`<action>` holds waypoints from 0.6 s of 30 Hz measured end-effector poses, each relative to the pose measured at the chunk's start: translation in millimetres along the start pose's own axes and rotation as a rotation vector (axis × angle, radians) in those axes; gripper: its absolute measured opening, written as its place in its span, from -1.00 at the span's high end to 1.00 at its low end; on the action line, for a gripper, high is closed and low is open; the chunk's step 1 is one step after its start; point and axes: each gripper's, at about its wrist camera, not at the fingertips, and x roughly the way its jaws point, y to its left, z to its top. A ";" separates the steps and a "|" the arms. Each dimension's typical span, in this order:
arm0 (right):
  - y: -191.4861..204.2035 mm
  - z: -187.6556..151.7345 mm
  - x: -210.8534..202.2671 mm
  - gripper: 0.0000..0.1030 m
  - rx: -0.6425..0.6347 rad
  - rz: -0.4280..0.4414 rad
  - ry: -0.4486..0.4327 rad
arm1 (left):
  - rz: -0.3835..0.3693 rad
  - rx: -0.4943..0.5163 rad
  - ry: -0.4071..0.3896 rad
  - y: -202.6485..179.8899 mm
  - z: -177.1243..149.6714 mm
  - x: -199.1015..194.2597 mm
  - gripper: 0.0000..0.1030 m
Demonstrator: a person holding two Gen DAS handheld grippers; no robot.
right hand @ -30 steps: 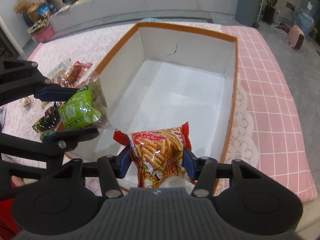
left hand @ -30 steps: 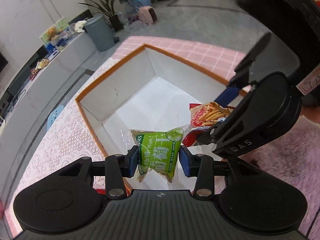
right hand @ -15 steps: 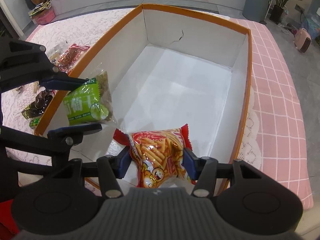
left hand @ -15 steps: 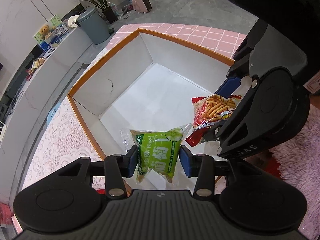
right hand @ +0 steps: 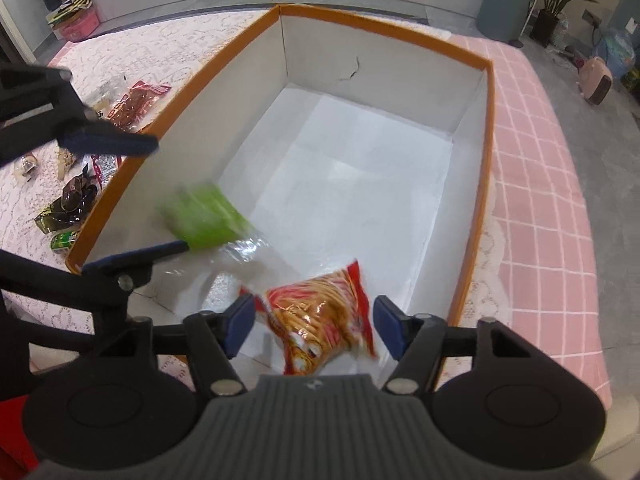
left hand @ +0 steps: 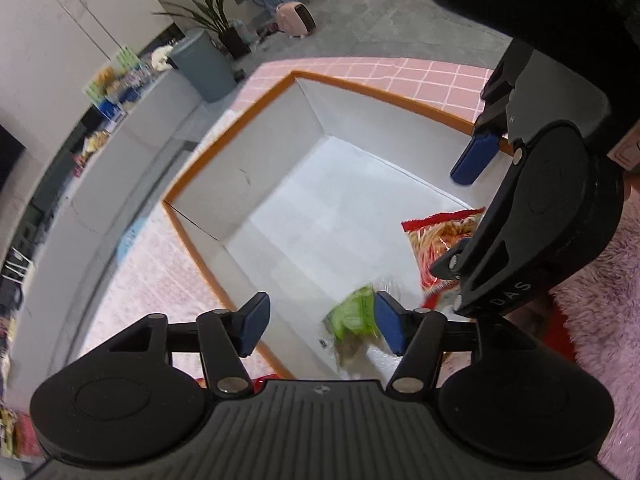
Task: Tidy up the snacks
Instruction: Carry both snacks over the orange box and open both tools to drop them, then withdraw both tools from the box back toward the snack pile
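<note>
Both claws opening: green packet (right hand: 204, 218) blurred beside left claw (left hand: 320, 326); red packet (right hand: 320, 316) loose between right claw (right hand: 314, 330) pads.

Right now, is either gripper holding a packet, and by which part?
Nothing held. Left gripper and right gripper jaws are opening; green packet and red packet are loose over the box.

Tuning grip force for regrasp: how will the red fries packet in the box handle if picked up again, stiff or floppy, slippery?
The red fries packet is a puffed, crinkled pouch, so probably light and yielding, not stiff. Its glossy film shows glare, so likely slippery. The right gripper is opening, pads clear of it; gripping the flat sealed edge looks safest.
</note>
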 end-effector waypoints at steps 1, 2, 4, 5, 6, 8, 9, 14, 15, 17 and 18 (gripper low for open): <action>1.7 1.1 -2.3 -0.37 -0.005 -0.008 -0.001 | 0.003 -0.003 -0.003 1.4 -0.3 -2.8 -0.38; 3.9 1.8 -5.3 -0.42 -0.010 -0.015 -0.007 | 0.003 -0.012 -0.008 3.2 -1.1 -6.2 -0.38; 8.1 2.8 -12.1 -0.44 -0.016 -0.019 -0.021 | 0.006 -0.036 -0.022 7.4 -3.2 -13.7 -0.38; 10.1 3.3 -15.7 -0.45 -0.015 -0.022 -0.029 | 0.008 -0.050 -0.031 9.7 -4.5 -18.1 -0.38; 12.5 2.9 -19.6 -0.46 -0.011 -0.026 -0.041 | 0.008 -0.066 -0.043 12.3 -6.0 -22.8 -0.38; 17.8 2.6 -28.1 -0.46 -0.005 -0.036 -0.071 | 0.008 -0.112 -0.069 18.8 -9.3 -31.9 -0.38; 19.3 1.9 -33.4 -0.46 -0.001 -0.039 -0.088 | 0.014 -0.138 -0.080 21.6 -12.4 -36.5 -0.38; 28.1 -1.6 -57.0 -0.47 0.052 -0.037 -0.164 | 0.052 -0.265 -0.146 36.9 -26.5 -61.2 -0.39; 30.3 -3.5 -61.6 -0.48 0.069 -0.029 -0.179 | 0.058 -0.288 -0.159 39.6 -30.3 -66.3 -0.39; 36.3 -6.7 -69.7 -0.48 0.093 -0.013 -0.209 | 0.080 -0.325 -0.176 44.5 -38.3 -75.4 -0.39; 40.0 -8.3 -74.0 -0.48 0.104 -0.006 -0.227 | 0.095 -0.343 -0.182 47.1 -42.0 -79.7 -0.39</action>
